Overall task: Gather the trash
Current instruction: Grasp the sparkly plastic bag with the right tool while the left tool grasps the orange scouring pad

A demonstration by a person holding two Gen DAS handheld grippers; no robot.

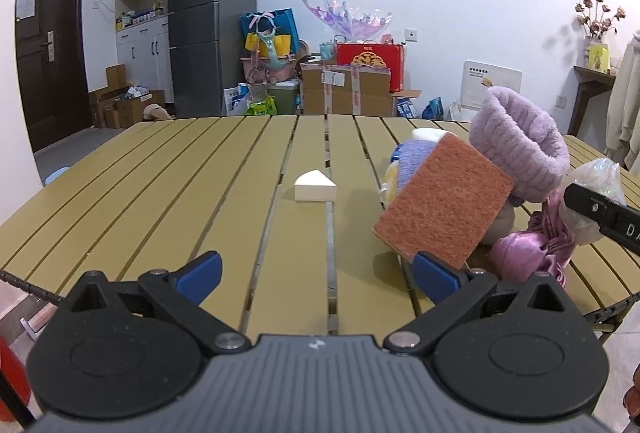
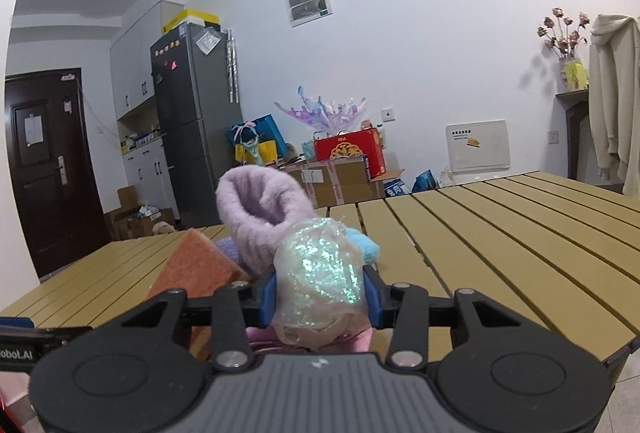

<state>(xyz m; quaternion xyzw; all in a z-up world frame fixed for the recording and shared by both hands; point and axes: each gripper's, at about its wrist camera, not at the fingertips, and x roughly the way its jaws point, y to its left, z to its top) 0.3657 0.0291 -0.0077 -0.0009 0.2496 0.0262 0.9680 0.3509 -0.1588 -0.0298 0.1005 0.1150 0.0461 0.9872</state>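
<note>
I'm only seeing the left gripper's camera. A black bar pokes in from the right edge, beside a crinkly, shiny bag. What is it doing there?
Observer: That bar is the right gripper. Its two blue pads are pressed on the shimmery plastic wrap, one on each side.
Visitor: Is anything hiding behind the wrap?
Observer: Yes, a light blue fluffy thing lies just behind it, next to the purple fuzzy cuff.
Visitor: And what's on top of the fridge? My picture cuts it off.
Observer: A yellow box sits up there, against the ceiling corner.
</note>
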